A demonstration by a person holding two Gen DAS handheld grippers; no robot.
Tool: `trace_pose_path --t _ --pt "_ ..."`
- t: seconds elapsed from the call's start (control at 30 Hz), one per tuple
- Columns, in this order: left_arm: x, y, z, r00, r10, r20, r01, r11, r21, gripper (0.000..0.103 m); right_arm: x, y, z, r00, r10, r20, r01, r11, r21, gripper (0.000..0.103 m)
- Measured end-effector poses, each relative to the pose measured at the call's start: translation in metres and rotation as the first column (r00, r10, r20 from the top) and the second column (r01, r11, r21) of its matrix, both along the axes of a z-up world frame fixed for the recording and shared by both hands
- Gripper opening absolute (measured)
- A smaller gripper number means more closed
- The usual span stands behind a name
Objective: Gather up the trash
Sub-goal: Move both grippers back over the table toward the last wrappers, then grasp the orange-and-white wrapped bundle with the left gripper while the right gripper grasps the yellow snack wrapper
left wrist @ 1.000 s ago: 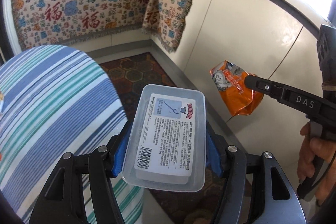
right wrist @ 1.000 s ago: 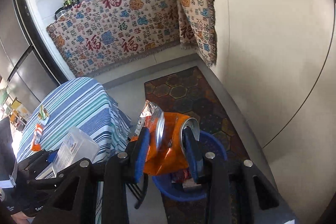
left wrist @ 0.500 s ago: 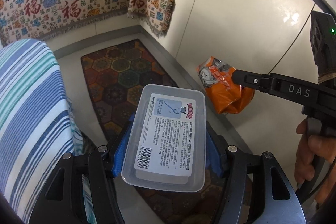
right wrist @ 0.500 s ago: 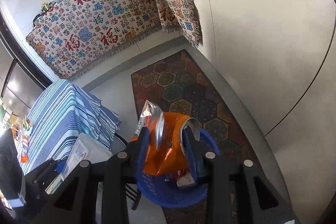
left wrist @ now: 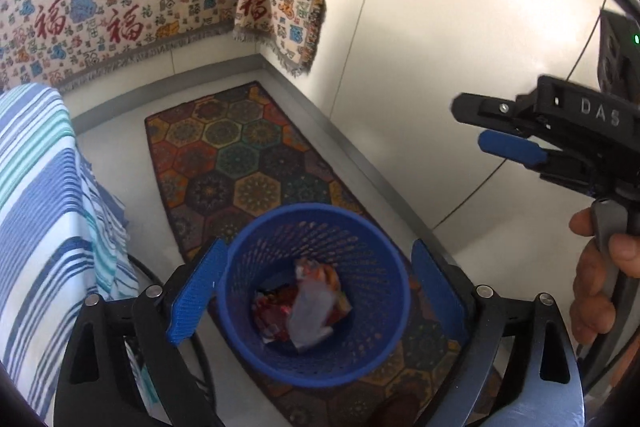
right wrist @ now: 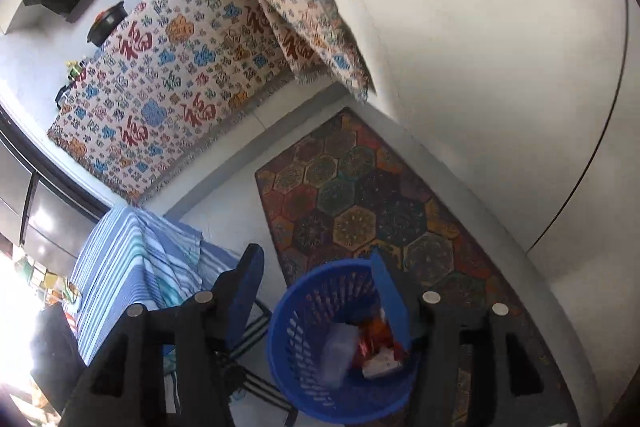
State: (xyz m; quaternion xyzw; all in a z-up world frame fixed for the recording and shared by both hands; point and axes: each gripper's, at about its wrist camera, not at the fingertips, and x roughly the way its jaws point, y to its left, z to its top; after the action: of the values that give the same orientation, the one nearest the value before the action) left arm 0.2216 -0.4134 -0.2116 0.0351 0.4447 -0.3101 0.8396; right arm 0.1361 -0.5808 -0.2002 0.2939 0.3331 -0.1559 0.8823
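In the left wrist view the left tongs point(left wrist: 318, 291) gaped wide and empty over the bin point(left wrist: 316, 291) at lower centre, trash point(left wrist: 308, 311) lying inside, the right tongs point(left wrist: 484, 125) at right also spread; in the right wrist view the right tongs point(right wrist: 320, 287) stood wide above the bin point(right wrist: 292, 339) at bottom centre.

Blue basket point(left wrist: 316, 307), hexagon-patterned rug point(left wrist: 240, 155), striped tablecloth point(left wrist: 44, 195)

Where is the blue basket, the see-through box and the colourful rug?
blue basket point(left wrist: 394, 269): left wrist view, right rim.
see-through box point(left wrist: 308, 311): left wrist view, its middle, inside the basket.
colourful rug point(right wrist: 356, 195): right wrist view, bare middle.
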Motion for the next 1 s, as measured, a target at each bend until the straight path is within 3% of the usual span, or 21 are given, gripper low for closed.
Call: trace_pose_path --t 0.27,0.37,0.5,0.6,0.73,0.87,1.0 --pt "-0.029 0.076 0.063 0.997 0.074 0.028 -0.07 0.992 -0.104 0.097 -0.007 0.021 0.03 1.0 -0.012 0.028 0.016 0.991 -0.134 0.06" --pt "-0.056 0.124 0.074 0.993 0.101 0.063 -0.096 0.992 -0.077 0.099 -0.001 0.058 0.049 0.999 0.028 0.037 -0.019 0.976 -0.217 0.065" --pt "-0.084 0.197 0.058 0.983 0.173 0.06 -0.175 0.984 0.028 0.1 0.006 0.128 0.064 0.987 0.147 0.058 -0.126 0.955 -0.267 0.065" --pt "-0.095 0.251 0.039 0.967 0.243 0.074 -0.251 0.959 0.129 0.1 0.01 0.199 0.067 0.956 0.288 0.05 -0.264 0.925 -0.273 0.066" --pt "-0.096 0.317 0.024 0.931 0.357 0.078 -0.365 0.909 0.199 0.1 0.033 0.304 0.052 0.866 0.498 -0.042 -0.493 0.837 -0.237 0.068" --pt "-0.084 0.37 0.013 0.88 0.472 0.046 -0.468 0.848 0.247 0.1 0.065 0.374 0.036 0.809 0.568 -0.151 -0.587 0.773 -0.242 0.068" --pt "-0.073 0.399 0.009 0.853 0.52 0.044 -0.515 0.823 0.242 0.103 0.097 0.416 0.024 0.783 0.566 -0.256 -0.621 0.724 -0.299 0.068"
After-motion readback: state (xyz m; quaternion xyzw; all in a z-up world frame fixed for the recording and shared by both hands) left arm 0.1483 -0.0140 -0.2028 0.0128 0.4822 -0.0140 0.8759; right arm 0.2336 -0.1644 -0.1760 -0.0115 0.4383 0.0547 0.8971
